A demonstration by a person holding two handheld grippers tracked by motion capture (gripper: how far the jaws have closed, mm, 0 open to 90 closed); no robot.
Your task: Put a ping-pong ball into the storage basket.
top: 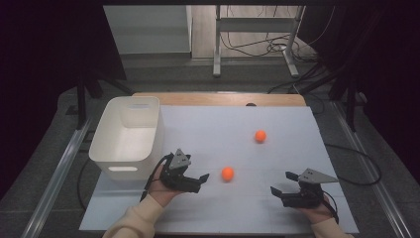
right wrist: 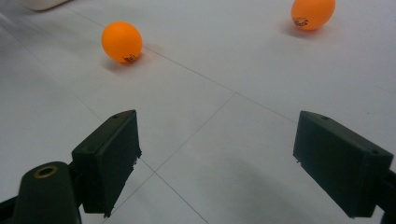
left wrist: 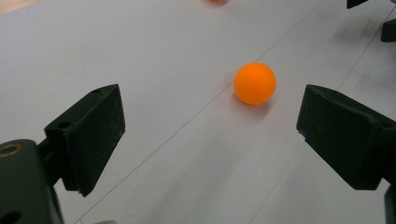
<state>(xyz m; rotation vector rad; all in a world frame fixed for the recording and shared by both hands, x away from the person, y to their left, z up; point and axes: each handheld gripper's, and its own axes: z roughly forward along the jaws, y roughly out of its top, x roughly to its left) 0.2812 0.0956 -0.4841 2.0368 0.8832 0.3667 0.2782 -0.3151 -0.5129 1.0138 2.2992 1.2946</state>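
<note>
Near orange ball [top: 227, 173]: one, resting on the white worktop [top: 277, 213] at near centre, just right of the left gripper [top: 200, 179], whose jaws stand wide apart, holding nothing and pointing at the ball without touching it. Far orange ball [top: 260, 136]: one, farther back and to the right, well apart from the first. Right gripper [top: 275, 190]: at the near right, jaws wide apart and holding nothing; white bin [top: 127, 137]: at the far left of the worktop.
</note>
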